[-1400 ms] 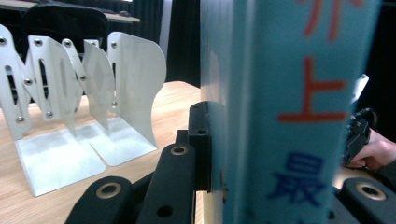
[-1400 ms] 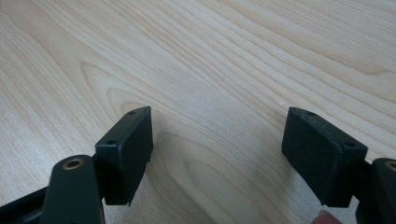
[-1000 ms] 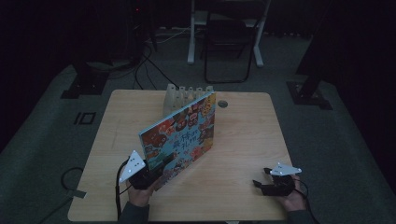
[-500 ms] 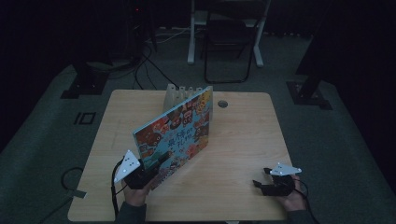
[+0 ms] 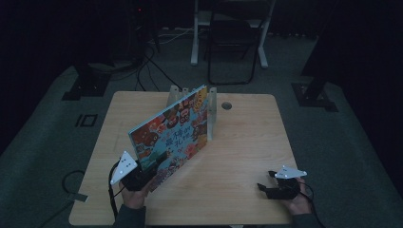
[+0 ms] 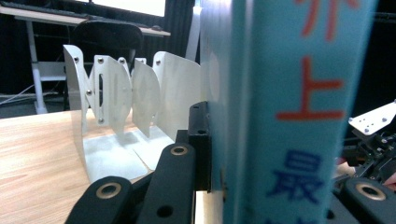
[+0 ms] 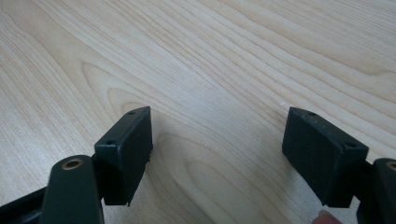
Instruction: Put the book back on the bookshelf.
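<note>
Left gripper [image 5: 151, 167]: at about 7 o'clock on the table [image 5: 247, 142], clamped on the near lower edge of the picture book [image 5: 173, 130]; in the left gripper view, jaws pressed flat against both sides of the light-blue spine

Picture book: raised off the wood and tilted, colourful cover facing 4 o'clock, running from the left gripper up toward 12 o'clock; far top corner in among the rack's plates

Book rack [image 5: 211, 111]: white metal dividers [image 6: 140, 88], upright, at 12 o'clock on the table; seen just beyond the book's spine in the left gripper view

Right gripper [image 5: 266, 189]: at about 5 o'clock near the table's front edge, well apart from the book; jaws spread wide over bare wood, holding nothing

Right hand [image 5: 297, 202]: behind the right gripper at the table edge

Cable hole [image 5: 226, 105]: at 1 o'clock, just beside the rack

Folding chair [image 5: 233, 42]: on the floor beyond the table at 12 o'clock
</note>
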